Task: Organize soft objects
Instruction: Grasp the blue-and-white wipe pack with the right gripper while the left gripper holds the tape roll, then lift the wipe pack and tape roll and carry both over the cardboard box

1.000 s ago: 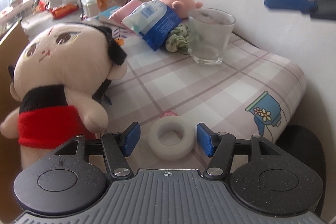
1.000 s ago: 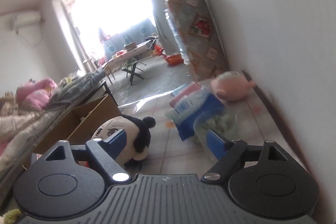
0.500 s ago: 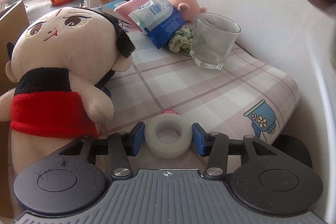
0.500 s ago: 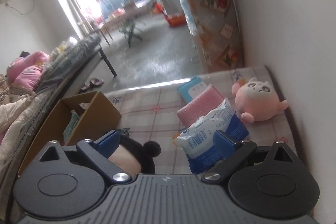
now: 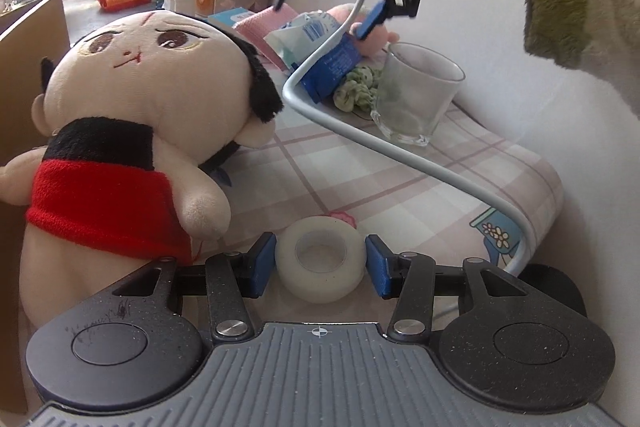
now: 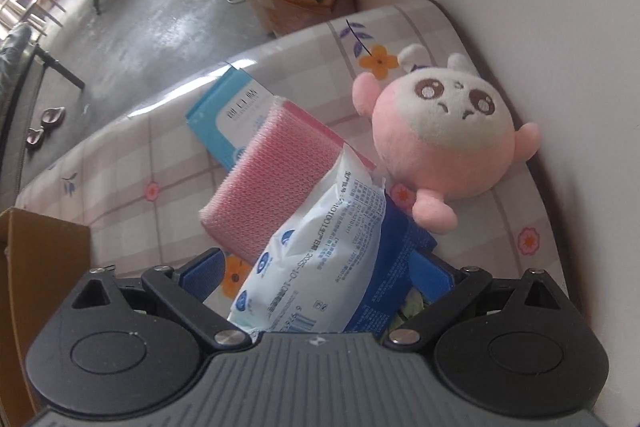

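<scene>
A white soft ring (image 5: pixel 320 267) lies on the checked tablecloth near its front edge, and my left gripper (image 5: pixel 320 265) is shut on it, both blue pads against its sides. A big plush doll with a red band (image 5: pixel 140 115) stands just left of it. My right gripper (image 6: pixel 318 267) points steeply down, open wide, with a white-and-blue tissue pack (image 6: pixel 320 247) between its pads (image 6: pixel 204 267), not pressed. In the left wrist view the right gripper (image 5: pixel 328 7) hangs above that pack, held by a hand. Behind the pack lie a pink sponge (image 6: pixel 272 183) and a pink plush (image 6: pixel 440 131).
A glass (image 5: pixel 416 95) stands by the wall with a green scrunchie (image 5: pixel 356 87) beside it. A blue-white box (image 6: pixel 228 115) lies under the sponge. A grey cable (image 5: pixel 400 147) arcs over the cloth. A cardboard box (image 6: pixel 40 267) stands left of the table.
My left jaws have closed in onto the white ring. The right gripper has swung across, tipped down over the tissue pack, and its jaws have widened.
</scene>
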{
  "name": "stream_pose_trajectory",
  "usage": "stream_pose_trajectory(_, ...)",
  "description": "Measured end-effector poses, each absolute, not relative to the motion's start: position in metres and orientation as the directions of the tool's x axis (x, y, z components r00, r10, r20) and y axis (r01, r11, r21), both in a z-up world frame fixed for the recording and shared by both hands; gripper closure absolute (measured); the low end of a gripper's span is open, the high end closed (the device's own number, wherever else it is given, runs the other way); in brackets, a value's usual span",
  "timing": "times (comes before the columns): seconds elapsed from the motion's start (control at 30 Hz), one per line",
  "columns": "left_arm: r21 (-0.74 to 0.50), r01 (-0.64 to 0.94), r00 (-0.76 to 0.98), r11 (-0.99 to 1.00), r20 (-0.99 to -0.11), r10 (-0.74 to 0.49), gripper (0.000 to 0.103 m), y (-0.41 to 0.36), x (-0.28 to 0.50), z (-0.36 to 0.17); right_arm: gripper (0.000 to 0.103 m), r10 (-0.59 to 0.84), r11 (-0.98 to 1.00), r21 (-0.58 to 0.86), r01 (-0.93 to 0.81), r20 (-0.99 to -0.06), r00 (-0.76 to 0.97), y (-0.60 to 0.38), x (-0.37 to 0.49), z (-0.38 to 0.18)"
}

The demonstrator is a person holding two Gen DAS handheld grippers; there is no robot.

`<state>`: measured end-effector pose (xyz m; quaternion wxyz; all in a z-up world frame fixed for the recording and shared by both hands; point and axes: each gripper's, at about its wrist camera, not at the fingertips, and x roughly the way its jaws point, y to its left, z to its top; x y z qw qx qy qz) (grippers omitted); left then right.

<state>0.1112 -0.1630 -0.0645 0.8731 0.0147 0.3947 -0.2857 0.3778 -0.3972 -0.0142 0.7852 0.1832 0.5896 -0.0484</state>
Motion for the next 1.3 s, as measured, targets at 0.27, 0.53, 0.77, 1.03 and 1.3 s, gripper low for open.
stream_pose_trajectory(0.27, -0.224, 0.504, 0.535, 0.834, -0.677, -0.505, 0.055, -0.148, 0.110, -0.060, 0.002, 0.137, 0.914, 0.219, 0.342, -0.959, 0.248, -0.402, 0.390, -0.034)
stream_pose_trajectory(0.53, -0.232, 0.497, 0.541, 0.836, -0.671, -0.507, 0.055, -0.143, 0.110, -0.059, 0.007, 0.116, 0.944, 0.194, 0.269, -0.953, 0.279, -0.392, 0.387, -0.037)
stream_pose_trajectory(0.77, -0.263, 0.491, 0.543, 0.830, -0.653, -0.528, 0.055, -0.136, 0.109, -0.057, 0.031, 0.134, 0.950, 0.221, 0.221, -0.927, 0.350, -0.388, 0.373, -0.019)
stream_pose_trajectory(1.03, -0.283, 0.484, 0.558, 0.828, -0.629, -0.542, 0.056, -0.129, 0.102, -0.049, 0.052, 0.182, 0.938, 0.288, 0.195, -0.884, 0.430, -0.392, 0.355, 0.004)
stream_pose_trajectory(1.3, -0.303, 0.471, 0.581, 0.828, -0.600, -0.550, 0.056, -0.120, 0.091, -0.036, 0.054, 0.234, 0.918, 0.361, 0.163, -0.827, 0.512, -0.400, 0.332, 0.025)
